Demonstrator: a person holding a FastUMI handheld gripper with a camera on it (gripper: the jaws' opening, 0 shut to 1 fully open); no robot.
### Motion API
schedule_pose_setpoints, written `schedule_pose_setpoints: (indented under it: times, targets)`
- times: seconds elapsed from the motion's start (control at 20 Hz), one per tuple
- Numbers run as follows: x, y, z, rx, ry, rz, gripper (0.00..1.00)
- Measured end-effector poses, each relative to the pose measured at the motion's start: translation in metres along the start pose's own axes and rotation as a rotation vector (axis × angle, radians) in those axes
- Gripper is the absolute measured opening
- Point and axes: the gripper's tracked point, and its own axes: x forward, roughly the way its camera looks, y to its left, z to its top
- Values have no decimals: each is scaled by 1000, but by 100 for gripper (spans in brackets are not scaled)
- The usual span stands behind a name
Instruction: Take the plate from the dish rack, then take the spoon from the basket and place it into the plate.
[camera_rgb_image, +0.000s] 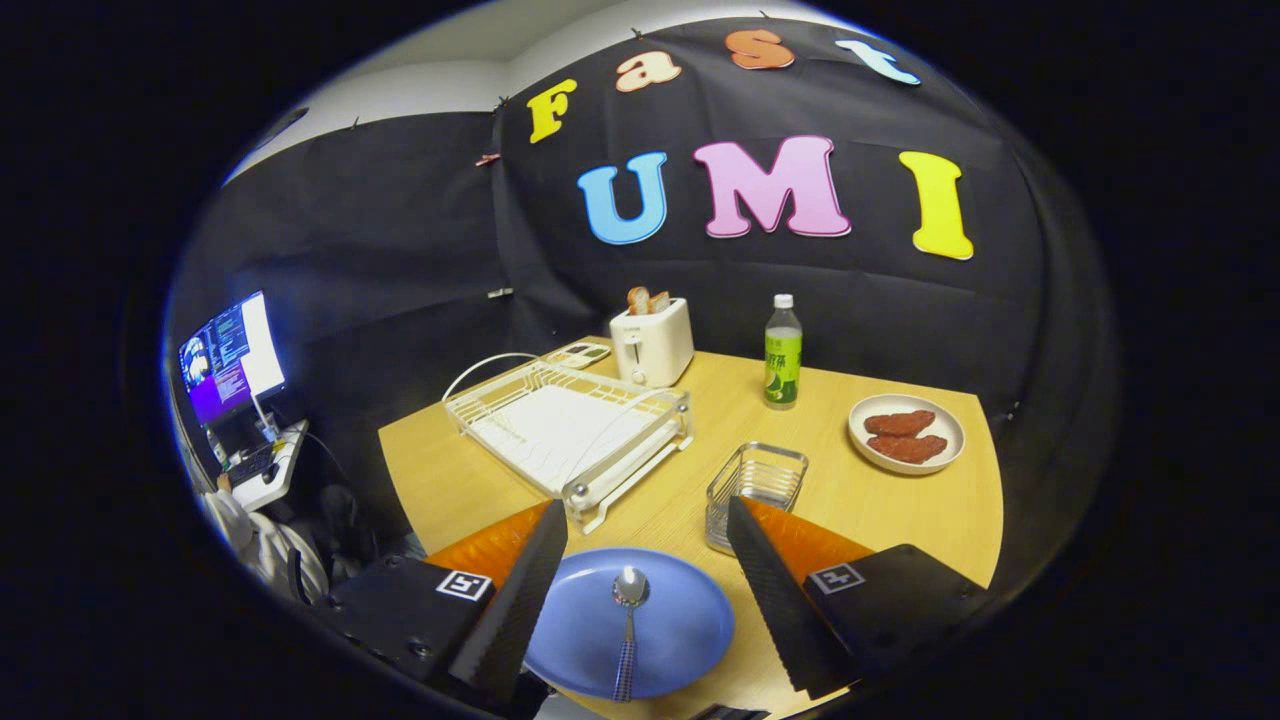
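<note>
Gripper (640, 560) is sitting wide open, gripping nothing, with the blue plate (680, 625) lying flat on the wooden table (900, 520) between its fingers and the spoon (627, 625) resting in the plate, bowl end pointing away from the fingers. Wire basket (756, 492) is standing just ahead of the right finger, and the white dish rack (565, 425) is sitting ahead of the left finger. Toaster (652, 342), green bottle (783, 352) and a plate of meat (906, 433) are sitting further back.
</note>
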Motion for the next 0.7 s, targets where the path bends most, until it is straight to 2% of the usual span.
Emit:
schedule_pose_setpoints:
  times: [0.4, 0.7]
  targets:
    - [-12, -9, 67, -23, -110, -200, 98]
    - [-4, 13, 103, 32, -172, -348, 98]
